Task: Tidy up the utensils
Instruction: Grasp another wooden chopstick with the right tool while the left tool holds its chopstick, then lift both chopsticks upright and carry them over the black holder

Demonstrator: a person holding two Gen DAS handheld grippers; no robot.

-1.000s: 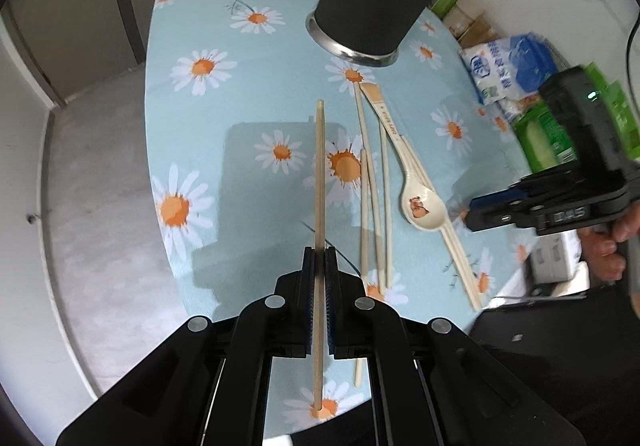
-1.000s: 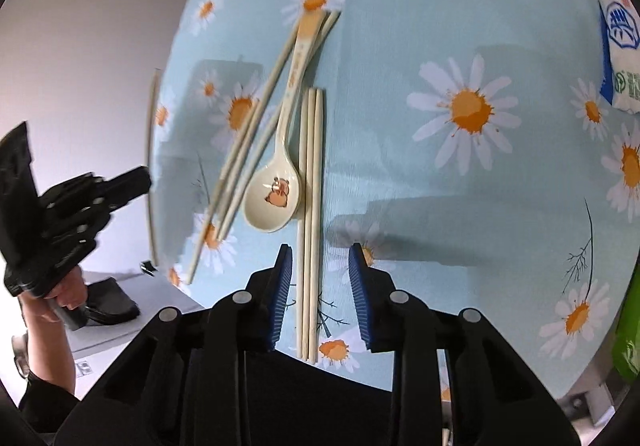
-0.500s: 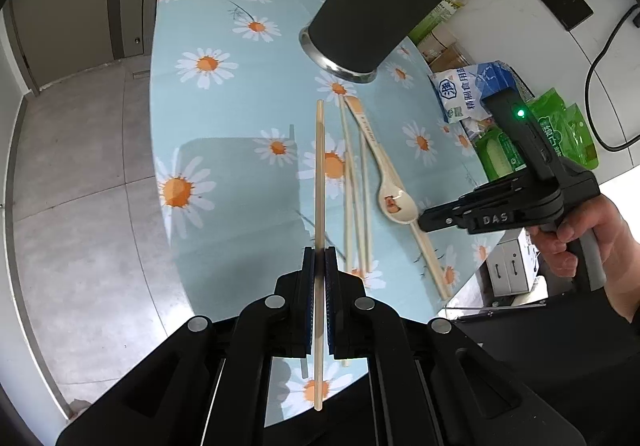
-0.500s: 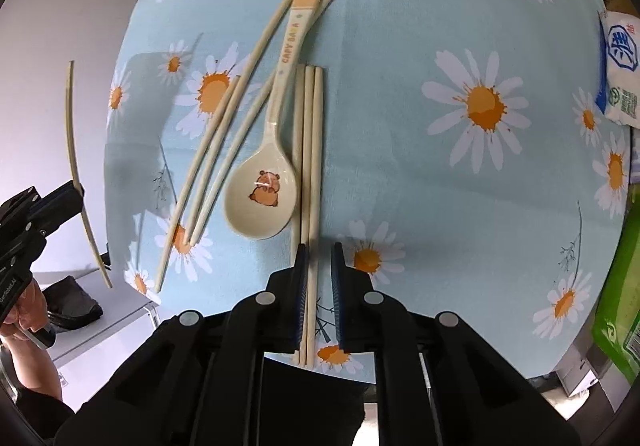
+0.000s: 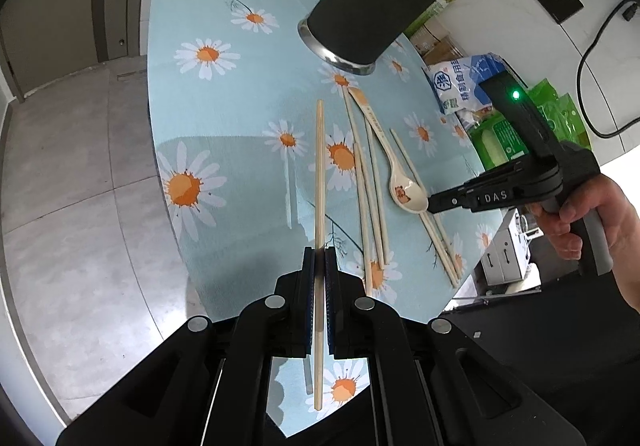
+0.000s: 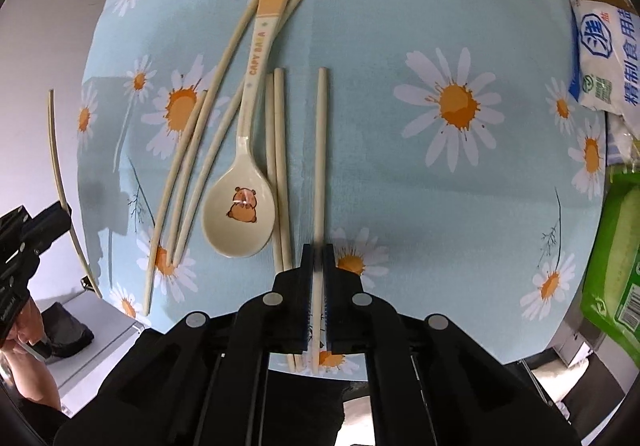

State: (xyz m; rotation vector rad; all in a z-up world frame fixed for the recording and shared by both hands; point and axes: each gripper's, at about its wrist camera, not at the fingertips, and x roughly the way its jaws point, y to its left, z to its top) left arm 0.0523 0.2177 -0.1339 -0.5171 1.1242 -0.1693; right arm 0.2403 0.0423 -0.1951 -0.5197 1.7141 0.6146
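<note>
Right tool (image 6: pixel 317 258): jaws have just closed and now pinch one chopstick (image 6: pixel 319 150), drawn slightly clear of the pair (image 6: pixel 280 166) it lay beside a second ago. The pinched stick runs toward 12 o'clock, its far end free. Left tool (image 5: pixel 319 262): pressed together on another chopstick (image 5: pixel 319 174), same grip as a second ago, held above the cloth.

Judgement: both hands now carry one stick each; delivery to the holder is likely the next step.

Remaining on the surface (image 6: pixel 400 46): cream spoon (image 6: pixel 240 214) with a bear print at 10 o'clock of the right tool, touching the pair; several more chopsticks (image 6: pixel 184 174) fanned further toward 9.

Farther, at 12 o'clock: black utensil holder (image 5: pixel 372 6) with steel base, upright. Cloth is pale blue with daisies. Beyond, at 2 o'clock: salt bag (image 5: pixel 456 86), green packets, bottles, white wall, grey tiled floor at 9.
</note>
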